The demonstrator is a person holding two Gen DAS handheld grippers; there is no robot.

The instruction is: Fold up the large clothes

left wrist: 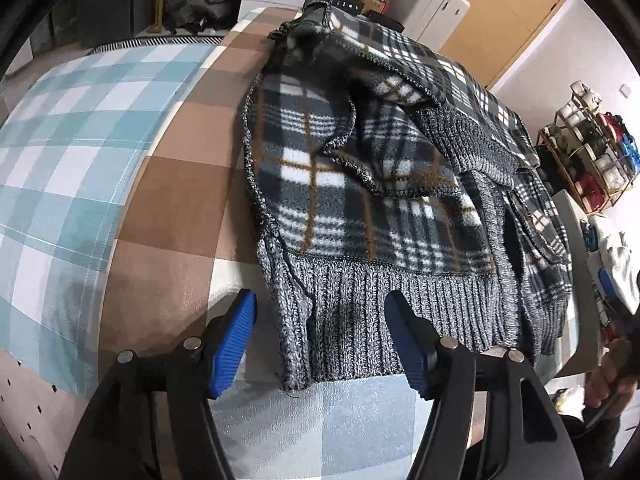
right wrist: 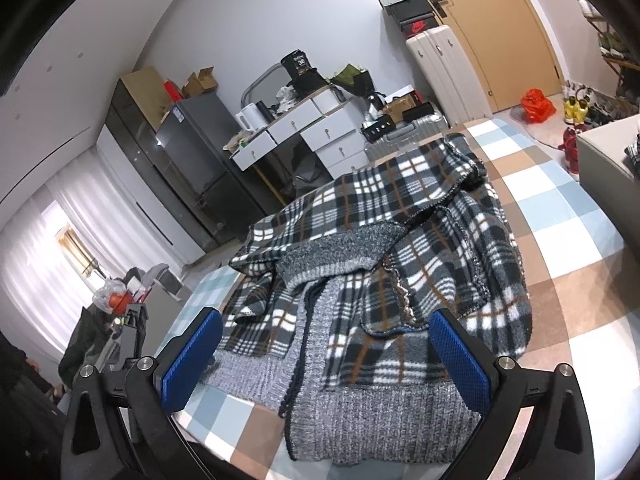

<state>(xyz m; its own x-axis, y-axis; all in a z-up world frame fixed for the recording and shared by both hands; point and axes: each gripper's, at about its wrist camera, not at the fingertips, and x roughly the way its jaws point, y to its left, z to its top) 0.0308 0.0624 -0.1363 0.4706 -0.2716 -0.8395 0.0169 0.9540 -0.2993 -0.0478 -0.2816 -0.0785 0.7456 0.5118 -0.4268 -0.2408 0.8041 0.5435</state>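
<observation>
A grey knit jacket with a plaid fleece lining (left wrist: 380,184) lies crumpled and partly folded on a bed covered by a blue, brown and white checked sheet (left wrist: 160,208). My left gripper (left wrist: 320,332) is open just above the near edge of the bed. The jacket's ribbed grey hem (left wrist: 360,320) lies between its blue pads (left wrist: 236,336), and neither pad presses on it. In the right wrist view the same jacket (right wrist: 400,260) spreads across the sheet (right wrist: 568,248). My right gripper (right wrist: 326,356) is open over the knit hem (right wrist: 380,420), its fingers (right wrist: 460,360) standing wide apart.
A person's hand (left wrist: 608,372) shows at the right edge of the left wrist view, near a shoe rack (left wrist: 588,152). Beyond the bed stand a fridge (right wrist: 192,152), a white drawer desk (right wrist: 308,128), suitcases (right wrist: 444,76), a door (right wrist: 500,20) and a red bag (right wrist: 538,106).
</observation>
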